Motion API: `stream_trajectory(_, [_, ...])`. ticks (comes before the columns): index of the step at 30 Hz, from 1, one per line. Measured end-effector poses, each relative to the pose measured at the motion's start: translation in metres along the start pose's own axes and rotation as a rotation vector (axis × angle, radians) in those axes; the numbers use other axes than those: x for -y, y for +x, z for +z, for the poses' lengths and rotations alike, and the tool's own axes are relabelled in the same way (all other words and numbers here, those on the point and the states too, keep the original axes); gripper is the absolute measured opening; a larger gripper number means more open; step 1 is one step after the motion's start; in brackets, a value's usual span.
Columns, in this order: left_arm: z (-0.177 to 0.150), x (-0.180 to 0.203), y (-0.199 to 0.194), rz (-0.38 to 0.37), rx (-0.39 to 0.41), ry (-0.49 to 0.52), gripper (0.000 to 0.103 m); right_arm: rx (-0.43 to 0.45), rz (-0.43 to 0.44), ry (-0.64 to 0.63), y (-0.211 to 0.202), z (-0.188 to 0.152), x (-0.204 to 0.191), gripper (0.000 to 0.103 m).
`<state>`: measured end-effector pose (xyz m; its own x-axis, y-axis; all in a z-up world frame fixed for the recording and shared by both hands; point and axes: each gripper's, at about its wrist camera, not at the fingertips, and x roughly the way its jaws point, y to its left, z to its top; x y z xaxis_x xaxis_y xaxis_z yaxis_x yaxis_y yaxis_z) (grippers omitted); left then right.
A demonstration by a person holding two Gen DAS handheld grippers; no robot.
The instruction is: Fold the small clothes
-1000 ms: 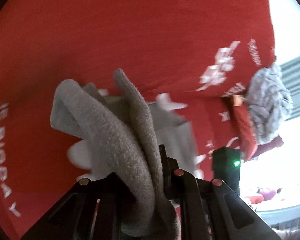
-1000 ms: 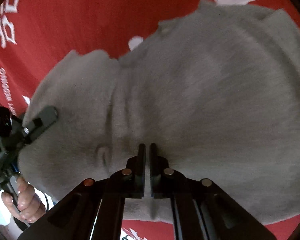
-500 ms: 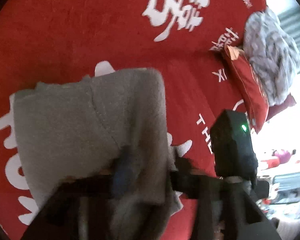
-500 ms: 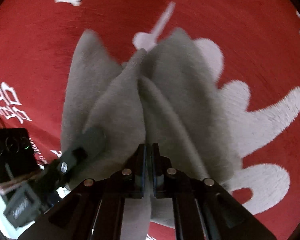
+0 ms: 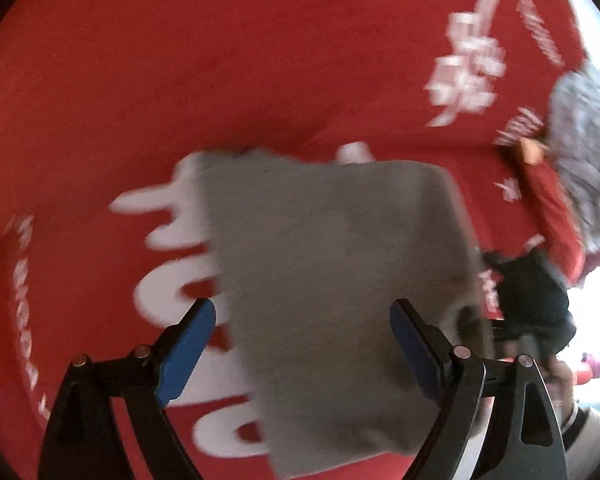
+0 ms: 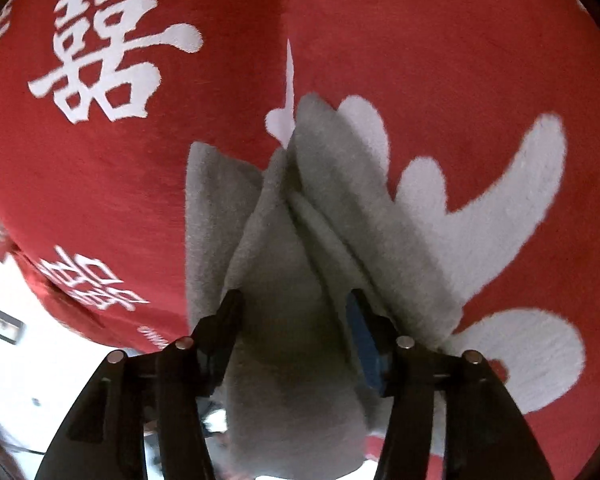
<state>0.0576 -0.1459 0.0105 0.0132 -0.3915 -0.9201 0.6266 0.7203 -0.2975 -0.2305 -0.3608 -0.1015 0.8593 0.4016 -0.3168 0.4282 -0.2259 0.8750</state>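
Left gripper (image 5: 302, 344) stood wide, blue pads (image 5: 183, 346) well apart, nothing pinched. The grey garment (image 5: 332, 280) lay between and beyond the fingers, flat on the red cloth (image 5: 179, 80), its near edge running under the gripper frame; view blurred.

Right gripper (image 6: 295, 336) was parted too, narrower than the left; the grey garment (image 6: 283, 320) bunched in the gap between the fingers. Cannot tell whether the pads touched the fabric. From here it rose in soft ridges fanning toward the far side, over the white pattern on the red cloth (image 6: 440, 60).

Farther off, left-wrist view: a dark device (image 5: 536, 296) at the right, just past the garment's right edge. Beyond it, a knitted grey-white heap (image 5: 584, 160) at the cloth's far right edge. Large white characters (image 6: 103, 56) printed on the cloth's far left, right-wrist view.
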Motion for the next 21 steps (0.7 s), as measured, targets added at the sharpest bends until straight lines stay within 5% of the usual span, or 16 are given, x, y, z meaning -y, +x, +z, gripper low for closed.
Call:
stream_trajectory(4, [-0.017,-0.026,0.002,0.048,-0.009,-0.079,0.090,0.026,0.079,0.054,-0.004,-0.001,0.002,0.071])
stream_trajectory(8, [-0.029,-0.029,0.009,0.098,-0.025,-0.072,0.090,-0.037,-0.146,-0.088,-0.001,-0.003,-0.021,0.070])
stream_trajectory(9, [-0.030,-0.029,0.008,0.100,-0.024,-0.067,0.090,-0.051,-0.230,-0.157,0.007,-0.005,-0.032,0.052])
stream_trajectory(10, [-0.031,-0.027,0.008,0.099,-0.019,-0.061,0.090,-0.065,-0.326,-0.240,0.013,-0.007,-0.046,0.021])
stream_trajectory(11, [-0.031,-0.024,0.007,0.099,-0.013,-0.057,0.090,-0.076,-0.443,-0.351,0.021,-0.013,-0.064,0.015])
stream_trajectory(16, [-0.032,-0.016,0.012,0.117,-0.008,-0.022,0.090,-0.031,-0.540,-0.626,0.022,-0.030,-0.106,0.015])
stream_trajectory(21, [-0.043,-0.021,0.021,0.142,-0.038,-0.026,0.090,-0.044,-0.709,-0.534,0.011,-0.011,-0.069,0.021])
